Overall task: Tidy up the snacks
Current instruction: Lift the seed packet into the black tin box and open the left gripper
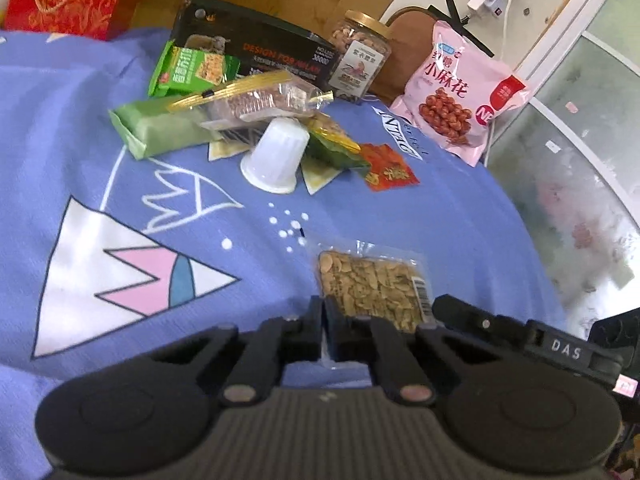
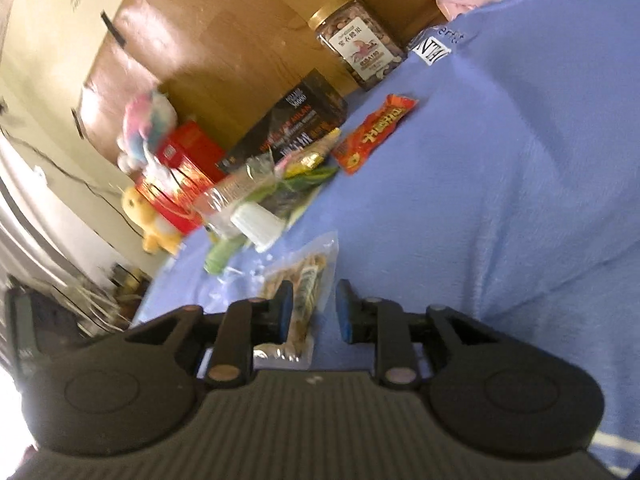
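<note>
Surface: a blue blanket (image 1: 460, 216) with white and pink mountain prints covers what may be a bed or a table; which one cannot be told.

Nearest snack: a clear peanut packet (image 1: 374, 288) lies flat on the blanket, apart from the other snacks and just ahead of both grippers, so it is judged the item in hand.

Left gripper (image 1: 324, 330): its fingers are nearly closed with only a thin slit between them and nothing in it; they sit just left of the packet's near corner, likely idling while the other tool works.

Right gripper (image 2: 312, 312): its fingers are spread apart, released, with the peanut packet (image 2: 304, 292) lying between and under them, closer to the left finger; this reads as lining up for a pinch, not yet a hold.

Snack pile: a white cup (image 1: 276, 156) lies tipped among a green wafer bar (image 1: 160, 132), a clear tray of biscuits (image 1: 260, 98) and a green pouch (image 1: 334, 142), with a red sachet (image 1: 386, 166) just beside.

Back row: a black box (image 1: 256, 46), a gold-lidded nut jar (image 1: 360, 56) and a pink twist-snack bag (image 1: 456, 92) stand upright or propped, seemingly already sorted as the bigger items.
</note>
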